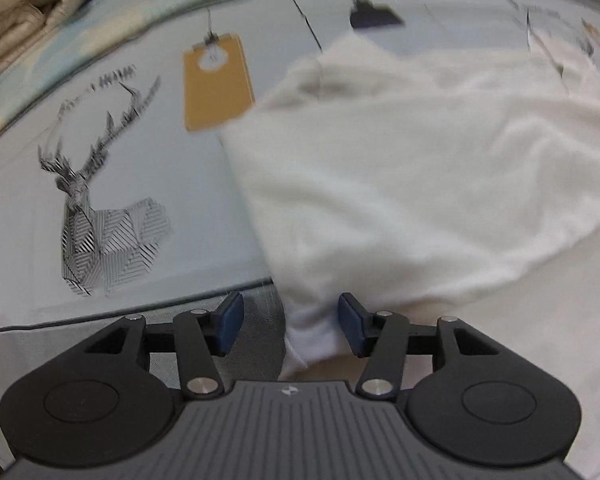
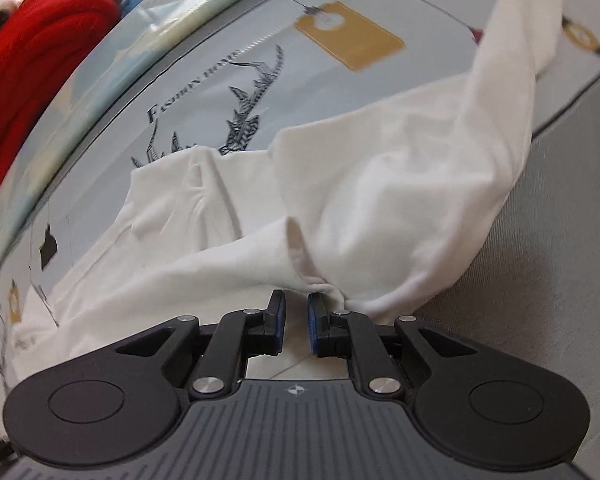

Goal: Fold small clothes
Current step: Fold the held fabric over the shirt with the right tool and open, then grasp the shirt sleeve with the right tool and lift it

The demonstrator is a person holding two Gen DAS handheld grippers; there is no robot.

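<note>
A small white garment [image 1: 400,184] lies rumpled on a pale blue tablecloth printed with a deer. In the left wrist view my left gripper [image 1: 291,326] is open, its blue pads wide apart, and a corner of the white cloth sits between them, untouched by the left pad. In the right wrist view the same garment [image 2: 340,184] is bunched and lifted into a fold. My right gripper [image 2: 297,322] has its pads close together with a small gap; a pinch of white cloth lies just ahead of the right pad [image 2: 314,320].
The tablecloth [image 1: 148,152] carries a deer print and a brown tag print [image 1: 216,84]. A folded beige cloth pile [image 1: 16,20] lies at the far left. A red garment [image 2: 32,48] lies beyond the table edge. Grey fabric [image 2: 548,280] covers the surface at the right.
</note>
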